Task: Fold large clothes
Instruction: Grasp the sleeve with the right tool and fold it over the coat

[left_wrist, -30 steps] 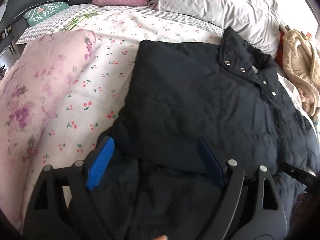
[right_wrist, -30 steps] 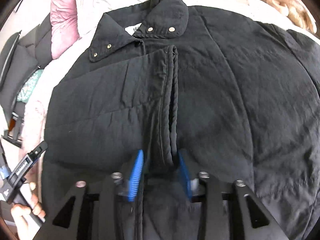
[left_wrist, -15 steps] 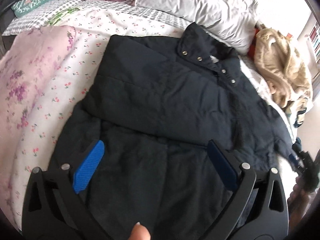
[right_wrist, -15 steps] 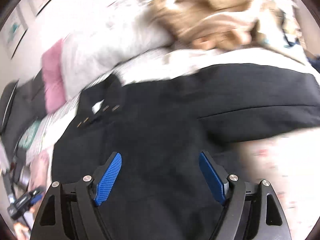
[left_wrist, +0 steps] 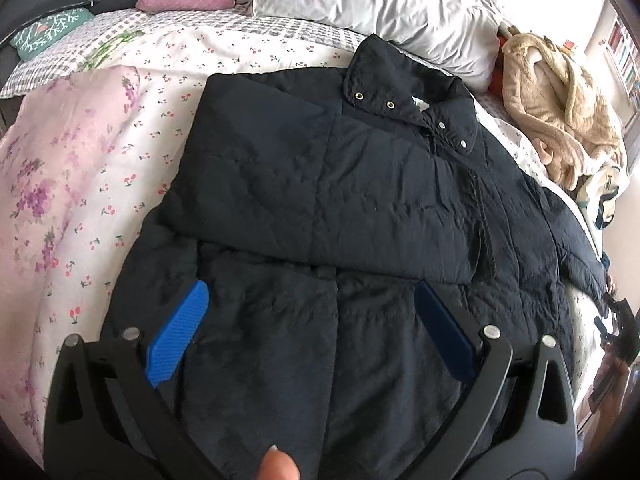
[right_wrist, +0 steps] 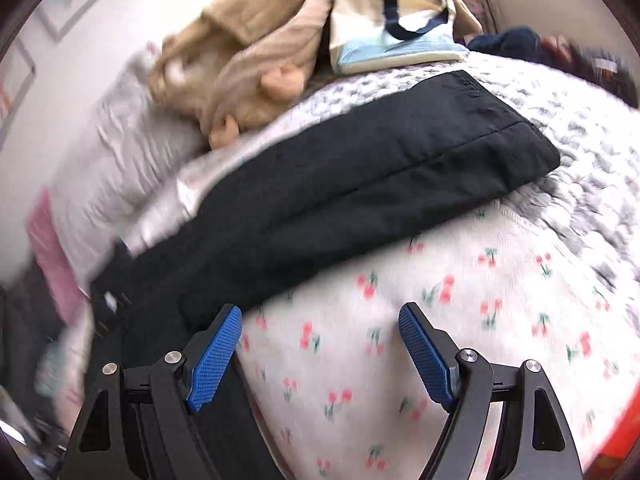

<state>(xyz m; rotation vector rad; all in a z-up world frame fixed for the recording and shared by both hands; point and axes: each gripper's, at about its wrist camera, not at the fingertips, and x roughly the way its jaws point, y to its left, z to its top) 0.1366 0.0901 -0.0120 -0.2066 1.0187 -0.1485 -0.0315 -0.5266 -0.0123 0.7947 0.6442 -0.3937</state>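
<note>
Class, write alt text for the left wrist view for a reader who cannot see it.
A dark navy quilted jacket lies on a cherry-print bedsheet, one side folded across its front. The left tongs, with blue pads, hang open above its lower part, gripping nothing.

Daylight floods in from the far right, blowing out the wall and the crumpled white pillow [left_wrist: 384, 4] to near glare in the left wrist view. That view is sharp, though the dark navy quilted jacket [left_wrist: 360, 200] swallows light and shows little detail. Soft shadow lies near the lens. The right wrist view is smeared with motion blur: the cherry-print white bedspread [right_wrist: 460, 312] and beige fleece garment [right_wrist: 248, 52] streak. Both pictures bulge, with black vignetted corners.
</note>
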